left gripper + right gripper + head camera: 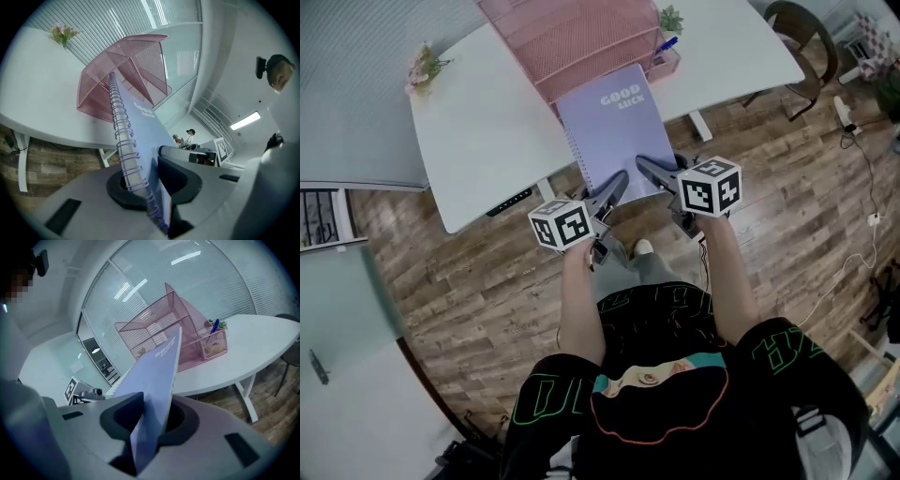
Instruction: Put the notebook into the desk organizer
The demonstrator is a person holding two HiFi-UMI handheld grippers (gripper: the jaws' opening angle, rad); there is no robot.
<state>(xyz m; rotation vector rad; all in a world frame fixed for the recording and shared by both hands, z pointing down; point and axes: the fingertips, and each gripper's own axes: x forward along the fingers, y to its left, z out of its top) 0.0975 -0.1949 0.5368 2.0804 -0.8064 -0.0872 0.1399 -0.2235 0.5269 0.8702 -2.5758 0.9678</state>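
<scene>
A lilac spiral notebook (pixel 614 131) is held flat over the near edge of the white desk (pixel 478 131), its far end close to the pink mesh desk organizer (pixel 572 42). My left gripper (pixel 617 187) is shut on the notebook's near corner at the spiral side; the wire coil (pixel 123 136) runs between its jaws. My right gripper (pixel 645 171) is shut on the near right corner, the cover (pixel 157 380) pinched edge-on. The organizer (pixel 126 70) stands beyond the notebook (pixel 150 122) in both gripper views, its tiered trays (pixel 159 329) facing me.
A pen cup with a blue pen (pixel 666 45) and a small plant (pixel 671 17) stand at the organizer's right. A flower sprig (pixel 422 66) lies at the desk's left corner. A chair (pixel 802 37) stands at the far right on the wood floor (pixel 469 272).
</scene>
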